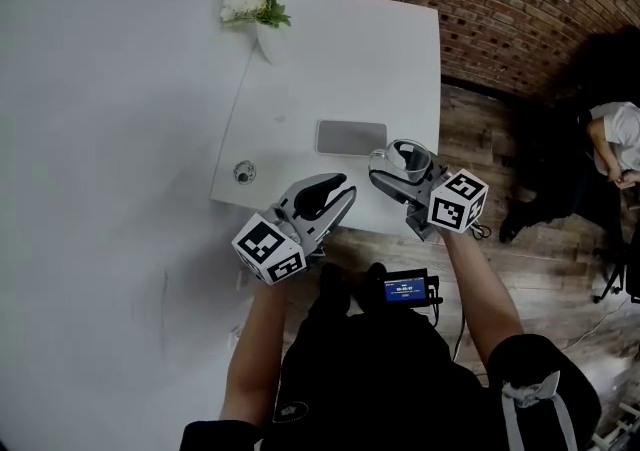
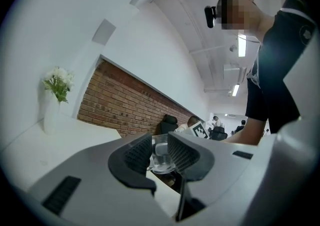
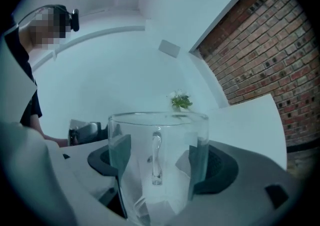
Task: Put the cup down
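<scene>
The glass cup [image 1: 409,155] stands upright in your right gripper [image 1: 399,170], its jaws clamped on the cup's sides, over the white table [image 1: 340,59] near its right front corner. Your way is straight down. Mind the table's right edge close by and the grey mat [image 1: 351,137] just left. Your left gripper [image 1: 332,195] holds nothing, its jaws slightly apart.

Left gripper [image 1: 338,191] and right gripper [image 1: 398,167] moulded in grey, fitted with black ribbed pads [image 2: 137,154] and black-and-white marker cubes [image 1: 268,249]. Black short-sleeved shirt [image 1: 370,379] worn; blue-lit screen [image 1: 405,288] and cable [image 1: 461,329] mounted at chest.
</scene>
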The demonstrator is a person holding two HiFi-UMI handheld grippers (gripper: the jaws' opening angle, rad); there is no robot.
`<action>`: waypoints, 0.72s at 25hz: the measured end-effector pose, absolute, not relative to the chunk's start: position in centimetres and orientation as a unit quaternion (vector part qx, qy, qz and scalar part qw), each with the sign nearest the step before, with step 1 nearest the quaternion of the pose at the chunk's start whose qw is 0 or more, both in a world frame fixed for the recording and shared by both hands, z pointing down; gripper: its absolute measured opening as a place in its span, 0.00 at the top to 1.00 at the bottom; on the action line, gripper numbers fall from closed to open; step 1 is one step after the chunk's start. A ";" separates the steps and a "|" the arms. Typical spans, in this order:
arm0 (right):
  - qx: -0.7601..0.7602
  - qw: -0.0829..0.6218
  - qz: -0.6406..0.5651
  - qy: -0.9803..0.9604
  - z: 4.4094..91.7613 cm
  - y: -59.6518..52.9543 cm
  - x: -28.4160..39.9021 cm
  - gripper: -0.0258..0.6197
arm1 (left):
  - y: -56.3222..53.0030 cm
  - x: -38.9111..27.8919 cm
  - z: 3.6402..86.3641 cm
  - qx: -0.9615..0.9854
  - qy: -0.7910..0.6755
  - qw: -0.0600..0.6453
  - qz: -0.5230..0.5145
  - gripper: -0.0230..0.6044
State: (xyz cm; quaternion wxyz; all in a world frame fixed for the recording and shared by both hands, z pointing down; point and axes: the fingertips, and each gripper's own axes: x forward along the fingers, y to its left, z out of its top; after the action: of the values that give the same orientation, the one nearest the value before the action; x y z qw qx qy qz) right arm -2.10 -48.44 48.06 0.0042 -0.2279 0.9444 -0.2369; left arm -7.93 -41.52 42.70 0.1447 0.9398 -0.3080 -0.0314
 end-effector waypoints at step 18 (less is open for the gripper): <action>-0.293 -0.084 -0.196 0.932 59.9 -61.6 -8.2 0.32 | -42.9 -11.5 44.4 0.918 -0.362 0.162 -0.025 0.80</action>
State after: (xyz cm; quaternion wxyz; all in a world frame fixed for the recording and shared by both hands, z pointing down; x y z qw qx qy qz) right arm -8.18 -61.65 59.88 -0.0842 -0.2931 0.9320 -0.1962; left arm -11.50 -42.91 44.37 0.1619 0.9176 -0.3622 -0.0250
